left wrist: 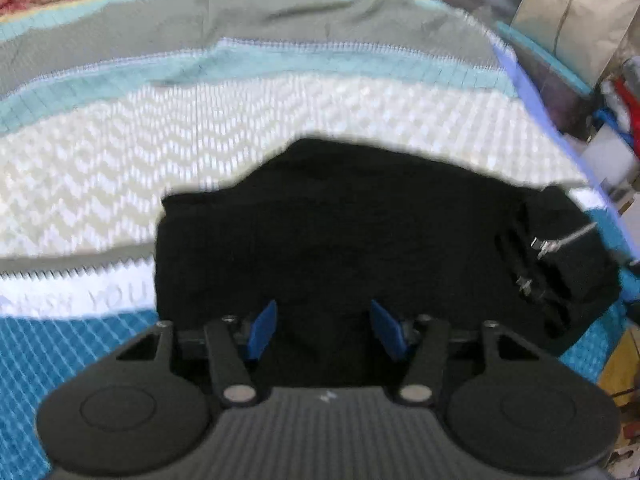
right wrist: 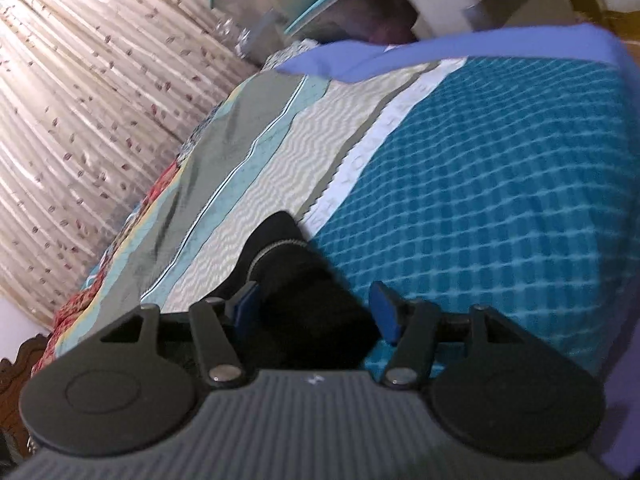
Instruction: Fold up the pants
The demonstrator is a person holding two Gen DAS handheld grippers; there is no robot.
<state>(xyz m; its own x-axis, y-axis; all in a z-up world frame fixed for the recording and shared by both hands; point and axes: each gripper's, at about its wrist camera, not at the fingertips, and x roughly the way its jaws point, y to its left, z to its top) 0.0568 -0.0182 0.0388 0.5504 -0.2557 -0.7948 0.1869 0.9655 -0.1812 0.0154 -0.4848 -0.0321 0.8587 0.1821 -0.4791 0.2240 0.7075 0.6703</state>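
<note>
Two grippers, both with jaws spread wide and nothing clamped. Left gripper (left wrist: 323, 330): blue fingertips (left wrist: 264, 330) well apart, hovering at the near edge of the black pants (left wrist: 340, 232), which fill the gap between the jaws and extend beyond and to the right of them as a compact folded bundle. Right of the jaws, at the bundle's far right end, the other tool's dark body with metal screws sits against the cloth; blurred, so contact cannot be told. Right gripper (right wrist: 316, 312): blue fingertips (right wrist: 382, 312) likewise apart, a corner of the pants (right wrist: 304, 292) lying between the jaws and leaning toward the left finger; grip not shown, cloth appears loose. Beneath and beyond both sets of jaws, a patterned bedspread (left wrist: 80, 360): teal check nearest, then a white lettered band, cream zigzag, pale teal and grey-green stripes. Farthest off, left of the right jaws, a pleated curtain (right wrist: 80, 92) with small leaf print.
</note>
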